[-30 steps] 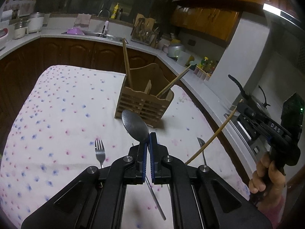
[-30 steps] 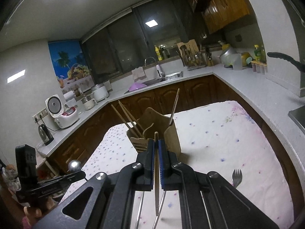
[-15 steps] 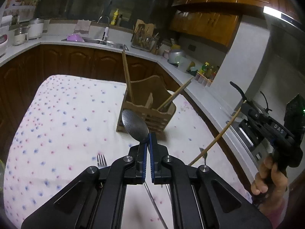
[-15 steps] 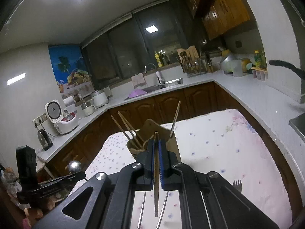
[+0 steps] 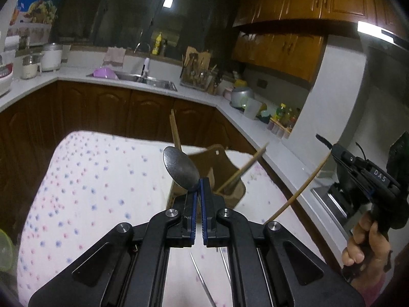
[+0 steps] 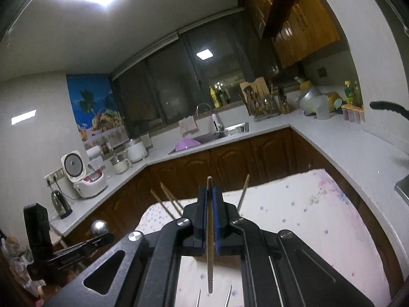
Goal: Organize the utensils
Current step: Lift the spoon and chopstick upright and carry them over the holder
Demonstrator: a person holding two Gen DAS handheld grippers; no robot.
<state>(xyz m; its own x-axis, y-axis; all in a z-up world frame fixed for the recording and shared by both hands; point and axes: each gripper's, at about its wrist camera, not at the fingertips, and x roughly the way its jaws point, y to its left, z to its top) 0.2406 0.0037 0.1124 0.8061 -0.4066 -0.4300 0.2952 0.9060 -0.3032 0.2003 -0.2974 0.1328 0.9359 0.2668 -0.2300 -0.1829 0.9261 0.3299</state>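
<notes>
The left tongs (image 5: 199, 192) are clamped on a metal spoon (image 5: 181, 168), bowl up, just in front of the wooden utensil holder (image 5: 219, 168) on the flowered desk (image 5: 97, 179). The right tongs (image 6: 210, 204) are clamped on a wooden chopstick (image 6: 209, 243), also held on the near side of the holder. More chopsticks (image 6: 167, 199) stand tilted in the holder, beyond both tongs.

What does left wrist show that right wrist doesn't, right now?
Left wrist only: the wooden slotted utensil holder and the hand carrying the right gripper.

Right wrist only: the white rice cooker and black kettle.

Both: the left gripper shut on the steel spoon, the right gripper's wooden chopstick, the floral tablecloth.
</notes>
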